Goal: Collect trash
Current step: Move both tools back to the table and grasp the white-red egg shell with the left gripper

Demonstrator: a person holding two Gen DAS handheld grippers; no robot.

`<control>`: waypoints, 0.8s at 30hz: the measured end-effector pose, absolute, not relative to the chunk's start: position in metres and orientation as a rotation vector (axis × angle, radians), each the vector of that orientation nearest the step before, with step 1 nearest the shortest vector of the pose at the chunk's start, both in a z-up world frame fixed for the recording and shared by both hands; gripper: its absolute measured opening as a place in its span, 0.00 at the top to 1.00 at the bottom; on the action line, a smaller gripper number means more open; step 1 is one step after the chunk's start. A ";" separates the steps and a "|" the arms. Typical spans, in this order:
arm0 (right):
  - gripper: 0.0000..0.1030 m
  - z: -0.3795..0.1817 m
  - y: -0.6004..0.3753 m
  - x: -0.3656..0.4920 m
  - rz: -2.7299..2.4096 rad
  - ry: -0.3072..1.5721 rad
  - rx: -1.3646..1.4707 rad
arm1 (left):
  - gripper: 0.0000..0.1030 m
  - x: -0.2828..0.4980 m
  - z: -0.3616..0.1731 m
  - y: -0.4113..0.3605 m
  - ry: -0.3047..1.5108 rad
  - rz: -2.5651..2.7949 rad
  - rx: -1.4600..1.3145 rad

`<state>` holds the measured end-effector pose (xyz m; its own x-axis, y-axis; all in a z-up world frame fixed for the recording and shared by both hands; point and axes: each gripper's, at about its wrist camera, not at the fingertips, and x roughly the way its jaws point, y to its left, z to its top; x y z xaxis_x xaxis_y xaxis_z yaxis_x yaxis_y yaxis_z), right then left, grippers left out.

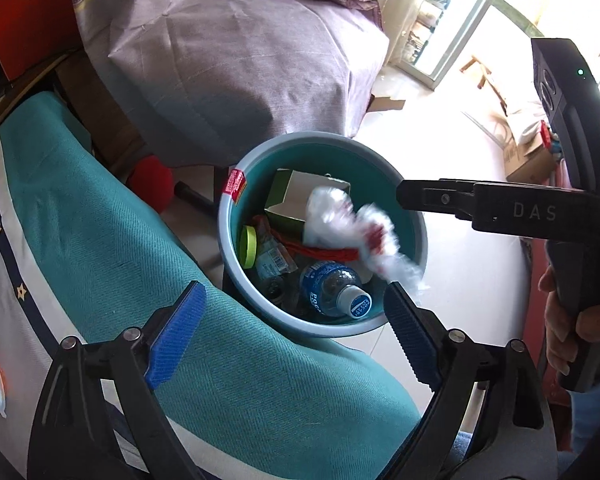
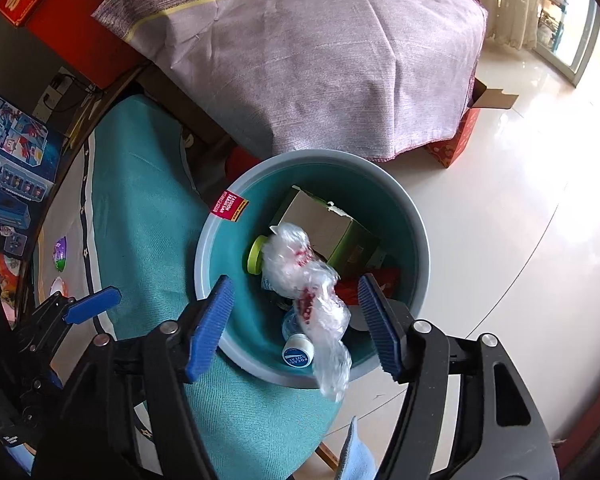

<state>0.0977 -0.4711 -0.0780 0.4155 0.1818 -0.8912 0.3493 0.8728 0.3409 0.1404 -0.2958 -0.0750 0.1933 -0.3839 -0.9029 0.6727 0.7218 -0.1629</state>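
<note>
Above teal bin (image 2: 414,236): crumpled plastic wrapper (image 2: 312,292) (blurred, ungripped), bottle (image 1: 334,290), carton (image 2: 332,228) inside; right gripper (image 2: 296,324) and left gripper (image 1: 296,334) both spread wide.

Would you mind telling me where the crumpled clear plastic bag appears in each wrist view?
Left wrist: plastic bag, blurred, right of centre over the bin.
Right wrist: the bag sits low centre, between the open right gripper fingers.
Shared landmark: the red sticker on the bin's rim.
</note>
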 end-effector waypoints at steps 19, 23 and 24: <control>0.21 -0.054 -0.413 0.100 -0.104 1.198 0.426 | 0.12 0.129 -0.053 -0.228 1.114 -0.688 0.200; 0.17 -0.047 -0.385 0.109 -0.070 1.200 0.380 | 0.12 0.130 -0.049 -0.200 1.098 -0.655 0.171; 0.17 -0.046 -0.376 0.112 -0.058 1.202 0.368 | 0.12 0.130 -0.048 -0.193 1.094 -0.645 0.163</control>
<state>0.1116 -0.3765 -0.0456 0.3662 0.1498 -0.9184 0.2374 0.9392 0.2479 0.1303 -0.1928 -0.0483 0.2974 -0.4049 -0.8647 0.5606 0.8071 -0.1851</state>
